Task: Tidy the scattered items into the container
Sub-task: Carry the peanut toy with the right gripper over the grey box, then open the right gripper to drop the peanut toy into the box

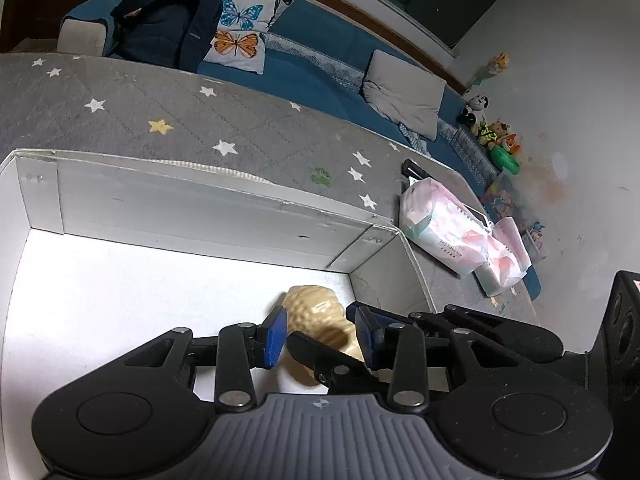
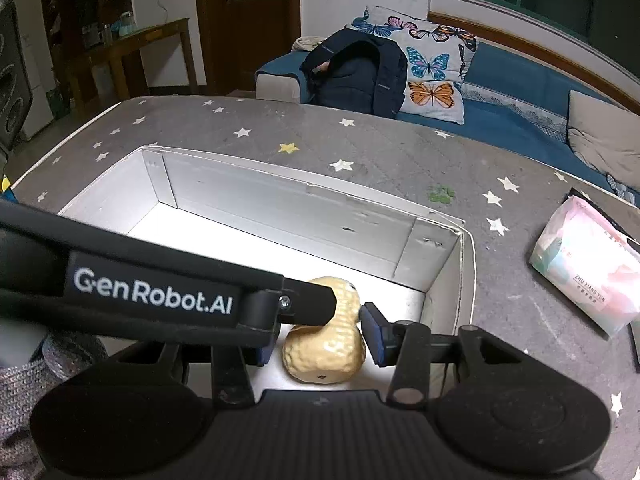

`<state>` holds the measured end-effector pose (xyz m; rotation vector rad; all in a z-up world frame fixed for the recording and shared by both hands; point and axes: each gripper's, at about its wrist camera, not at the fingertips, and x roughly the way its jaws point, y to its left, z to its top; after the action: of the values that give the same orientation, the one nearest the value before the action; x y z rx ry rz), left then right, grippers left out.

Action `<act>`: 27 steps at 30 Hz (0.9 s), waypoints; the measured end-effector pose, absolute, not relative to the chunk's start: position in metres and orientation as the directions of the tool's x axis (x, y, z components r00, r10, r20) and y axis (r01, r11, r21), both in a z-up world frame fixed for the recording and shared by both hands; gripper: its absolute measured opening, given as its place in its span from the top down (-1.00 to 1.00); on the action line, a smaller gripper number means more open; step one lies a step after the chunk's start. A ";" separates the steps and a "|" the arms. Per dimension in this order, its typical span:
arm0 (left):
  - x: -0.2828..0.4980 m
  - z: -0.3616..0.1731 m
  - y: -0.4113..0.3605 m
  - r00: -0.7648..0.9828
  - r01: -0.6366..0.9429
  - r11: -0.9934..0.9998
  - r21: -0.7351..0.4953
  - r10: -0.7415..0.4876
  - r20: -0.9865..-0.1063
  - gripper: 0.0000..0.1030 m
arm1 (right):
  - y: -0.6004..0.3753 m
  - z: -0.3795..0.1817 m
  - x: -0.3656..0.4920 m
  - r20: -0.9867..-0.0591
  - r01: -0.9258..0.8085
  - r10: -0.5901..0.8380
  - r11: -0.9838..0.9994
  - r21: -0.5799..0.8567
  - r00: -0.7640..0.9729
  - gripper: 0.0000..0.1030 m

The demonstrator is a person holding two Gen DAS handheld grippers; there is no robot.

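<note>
A tan peanut-shaped toy (image 1: 316, 312) lies on the floor of the white cardboard box (image 1: 192, 208), near its right corner. My left gripper (image 1: 320, 338) is open above the toy, blue pads either side of it. In the left wrist view the right gripper's black finger crosses between those pads. In the right wrist view the toy (image 2: 332, 340) lies between the pads of my right gripper (image 2: 316, 340), which stand open beside it. The left gripper's black arm (image 2: 160, 292) crosses in front and hides the right gripper's left pad.
The box (image 2: 460, 276) rests on a grey star-patterned mat (image 2: 380, 152). A pink tissue pack (image 2: 588, 272) lies on the mat to the right. Behind are a blue sofa (image 2: 520, 76), a butterfly pillow and a dark backpack (image 2: 356, 76). A black speaker (image 1: 624, 340) stands at right.
</note>
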<state>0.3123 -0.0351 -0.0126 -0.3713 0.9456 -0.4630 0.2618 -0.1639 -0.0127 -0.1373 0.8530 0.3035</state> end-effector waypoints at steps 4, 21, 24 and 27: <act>0.311 -0.013 -0.035 0.501 0.214 0.841 -0.497 -0.531 -0.683 0.22 | -0.166 -0.012 0.262 -0.754 -0.322 0.220 0.947 0.011 0.619 0.13; 0.276 0.017 -0.011 0.581 0.196 0.866 -0.460 -0.481 -0.657 0.22 | -0.176 0.011 0.229 -0.691 -0.354 0.272 0.935 0.025 0.669 0.03; 0.259 0.025 -0.006 0.598 0.205 0.869 -0.450 -0.475 -0.645 0.22 | -0.177 0.018 0.211 -0.668 -0.376 0.294 0.926 0.023 0.684 0.03; 0.240 0.031 -0.002 0.608 0.206 0.871 -0.445 -0.470 -0.640 0.22 | -0.176 0.024 0.190 -0.649 -0.398 0.320 0.917 0.029 0.690 0.03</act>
<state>0.2403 -0.0017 0.0308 -0.3456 0.8317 -0.3997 0.1901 -0.1757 0.0243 -0.1176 0.7030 0.4026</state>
